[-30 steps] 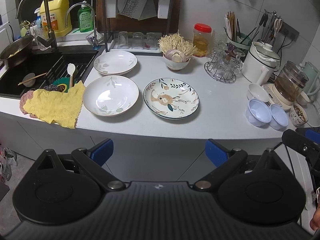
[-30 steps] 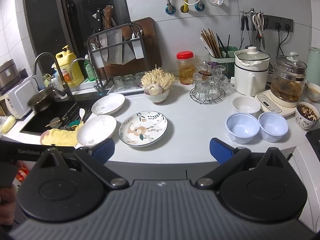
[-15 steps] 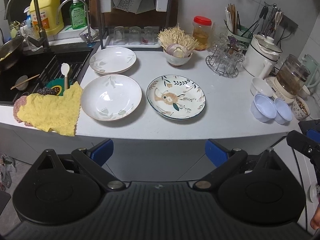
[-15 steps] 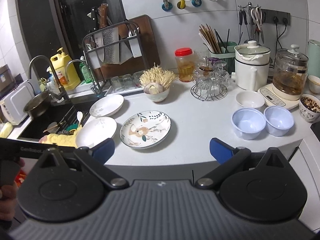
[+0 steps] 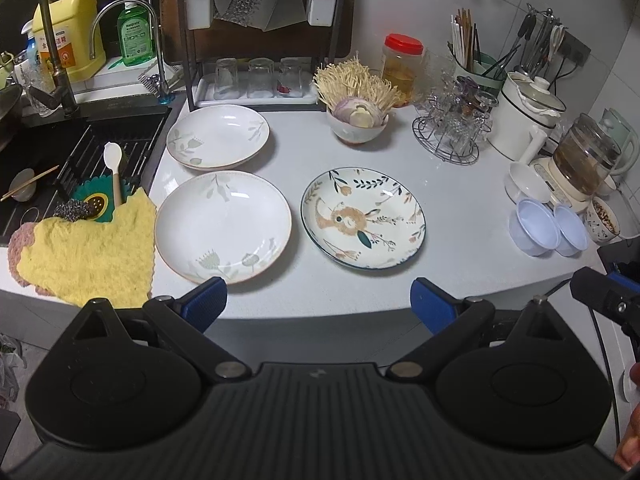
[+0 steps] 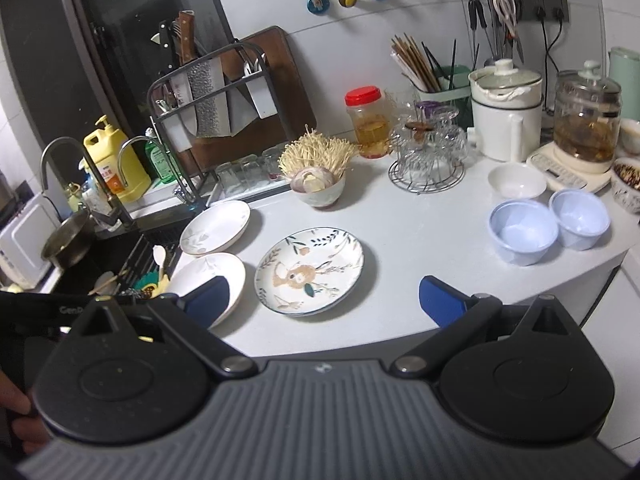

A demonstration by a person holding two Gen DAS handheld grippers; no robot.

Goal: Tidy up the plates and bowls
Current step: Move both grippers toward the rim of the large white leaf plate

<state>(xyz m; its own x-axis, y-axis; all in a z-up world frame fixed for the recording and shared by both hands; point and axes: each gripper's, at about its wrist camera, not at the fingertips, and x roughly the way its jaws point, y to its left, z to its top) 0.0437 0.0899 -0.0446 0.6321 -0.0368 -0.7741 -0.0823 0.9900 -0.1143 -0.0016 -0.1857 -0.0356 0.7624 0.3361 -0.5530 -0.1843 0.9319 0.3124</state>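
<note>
both of your grippers now sit closer to the counter [image 5: 460, 248] than a second ago, so the dishes fill more of each view. your left gripper [image 5: 318, 300] hangs at the counter's front edge, fingers wide apart and holding nothing; its left pad overlaps the rim of the near white plate [image 5: 223, 226]. your right gripper [image 6: 322, 300] is likewise spread and empty, facing the patterned plate [image 6: 310, 270]. the plates have not shifted: the far white plate [image 5: 218, 136] lies behind the near one, close to it, and the patterned plate [image 5: 363, 218] lies just to their right. two blue bowls [image 6: 548, 230] sit side by side at the right, a small white bowl [image 6: 517, 180] behind them. a yellow cloth [image 5: 86, 256] drapes over the sink edge.
</note>
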